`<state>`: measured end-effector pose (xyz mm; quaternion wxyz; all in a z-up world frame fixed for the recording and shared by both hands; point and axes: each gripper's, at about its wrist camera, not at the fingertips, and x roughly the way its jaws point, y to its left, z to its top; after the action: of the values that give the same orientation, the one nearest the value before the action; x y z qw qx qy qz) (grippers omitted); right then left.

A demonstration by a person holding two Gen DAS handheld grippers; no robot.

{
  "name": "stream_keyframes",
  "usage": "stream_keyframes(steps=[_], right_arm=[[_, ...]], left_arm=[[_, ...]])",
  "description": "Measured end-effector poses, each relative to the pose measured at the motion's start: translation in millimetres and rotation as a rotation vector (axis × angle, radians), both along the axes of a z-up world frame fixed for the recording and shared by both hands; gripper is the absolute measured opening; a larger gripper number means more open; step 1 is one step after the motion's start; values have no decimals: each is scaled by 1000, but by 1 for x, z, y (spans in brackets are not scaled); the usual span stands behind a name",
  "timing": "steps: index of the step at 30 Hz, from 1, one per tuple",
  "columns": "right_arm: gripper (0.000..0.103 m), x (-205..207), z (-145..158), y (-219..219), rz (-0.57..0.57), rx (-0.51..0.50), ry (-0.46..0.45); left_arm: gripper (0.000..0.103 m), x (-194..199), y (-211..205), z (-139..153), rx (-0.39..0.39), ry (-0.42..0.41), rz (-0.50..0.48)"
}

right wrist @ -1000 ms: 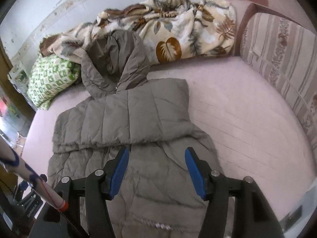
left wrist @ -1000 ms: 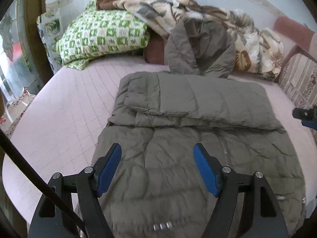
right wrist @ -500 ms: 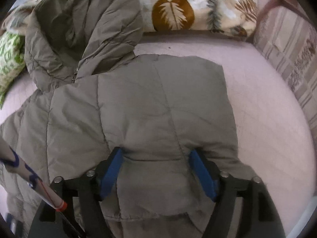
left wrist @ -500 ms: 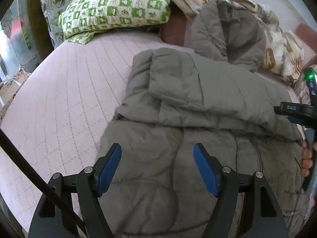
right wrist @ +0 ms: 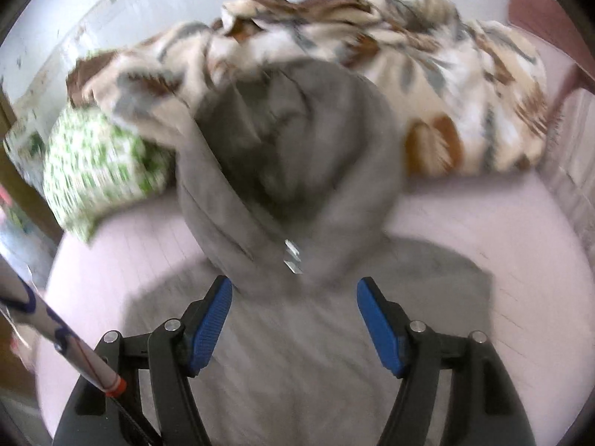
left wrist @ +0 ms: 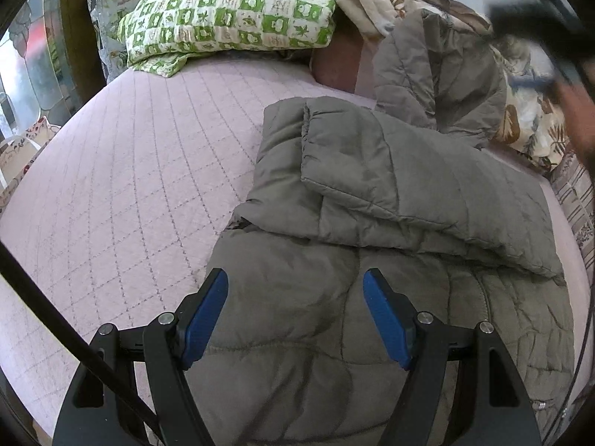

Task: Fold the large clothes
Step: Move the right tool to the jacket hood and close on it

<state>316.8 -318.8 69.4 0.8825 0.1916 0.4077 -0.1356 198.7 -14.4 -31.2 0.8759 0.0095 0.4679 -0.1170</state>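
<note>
Left claw [left wrist: 295,314] hangs above the near half of a grey padded coat [left wrist: 372,260], its blue pads spread wide with nothing pinched between them; the quilted fabric lies under the gap, and whether the fingertips brush it cannot be told. Beyond that claw the coat's sleeves lie folded across its chest, and the hood [left wrist: 438,74] stands crumpled against a leaf-print blanket [left wrist: 528,126] at the far end of the pink bed [left wrist: 130,186]. A green checked pillow [left wrist: 230,7] rests far left.

Right claw [right wrist: 293,319], in a motion-blurred view, sits over the coat's [right wrist: 297,371] upper part, just short of the hood [right wrist: 290,171]. Its jaws are drawing in a little but stand well apart, gripping nothing; the collar and a metal zip pull [right wrist: 292,256] lie just ahead of the tips. From the left view this claw is only a dark blur at upper right.
</note>
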Motion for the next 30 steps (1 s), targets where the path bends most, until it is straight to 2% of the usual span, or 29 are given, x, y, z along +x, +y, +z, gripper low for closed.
stream_keyframes(steps=[4,9,12,17,18,19,20,25,30], right_arm=[[75,64,16,13,-14,25,-42],[75,122,20,21,-30,-85,-34],[75,143,13,15,-60,-109,-27],[74,162,-6,7,-81,-67,-8],[58,163,-9,7,-69,-53,-4],[19,165,-12,6,-47,-23,6],[11,164,-13,6,-17,19,14],[9,128,11,23,29,-19,-26],[8,57,41,59,133,-77,-44]], left_arm=[[74,7,4,-2,-7,10,4],[74,19,17,-10,-41,60,28],[74,23,23,-13,-58,79,38],[74,28,24,-18,-52,91,46],[74,28,24,-18,-50,93,47],[74,29,25,-18,-53,95,49],[74,29,26,-17,-56,96,51],[74,29,36,-9,-79,82,71],[74,23,49,3,-96,61,95]])
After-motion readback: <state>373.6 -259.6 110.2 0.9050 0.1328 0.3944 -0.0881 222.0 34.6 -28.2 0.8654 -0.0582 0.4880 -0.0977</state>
